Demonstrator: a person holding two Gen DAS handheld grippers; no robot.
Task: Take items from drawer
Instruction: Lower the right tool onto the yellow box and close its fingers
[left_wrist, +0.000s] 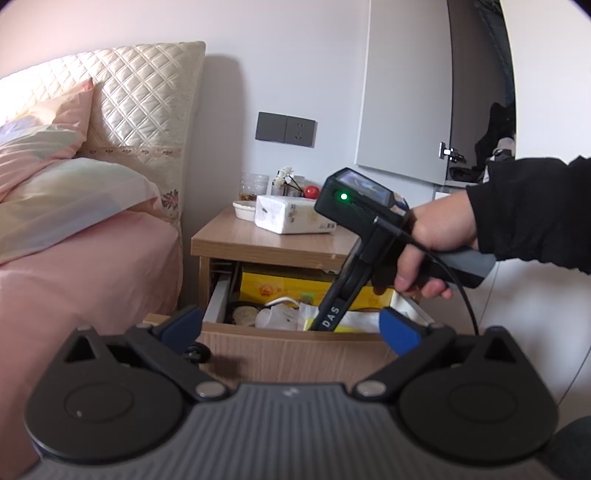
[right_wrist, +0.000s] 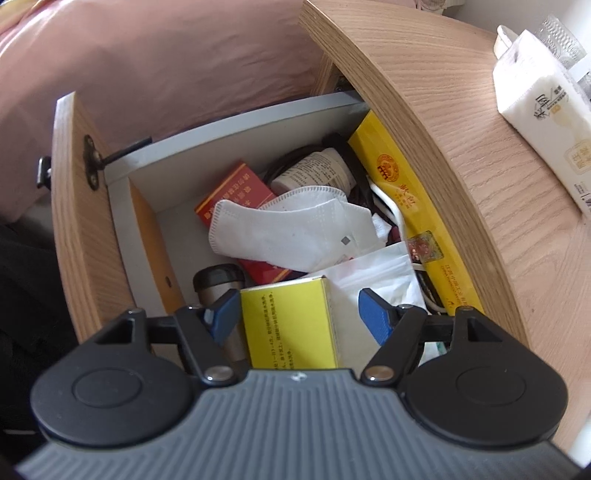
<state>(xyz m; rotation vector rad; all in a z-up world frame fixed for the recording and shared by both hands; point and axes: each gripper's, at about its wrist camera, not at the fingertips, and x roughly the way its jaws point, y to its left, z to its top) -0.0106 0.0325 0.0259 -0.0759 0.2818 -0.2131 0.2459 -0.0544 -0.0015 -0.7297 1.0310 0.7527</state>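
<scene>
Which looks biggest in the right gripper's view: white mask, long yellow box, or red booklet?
1. Long yellow box
2. White mask, close in area, so that ranking is unsure
3. Red booklet, though the mask covers part of it

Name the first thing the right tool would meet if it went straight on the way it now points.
Most likely the small yellow box in the open drawer; it already sits between the right tool's open jaws, though depth is unclear.

Soft daylight, sharp focus, fisheye bending at edges.
</scene>
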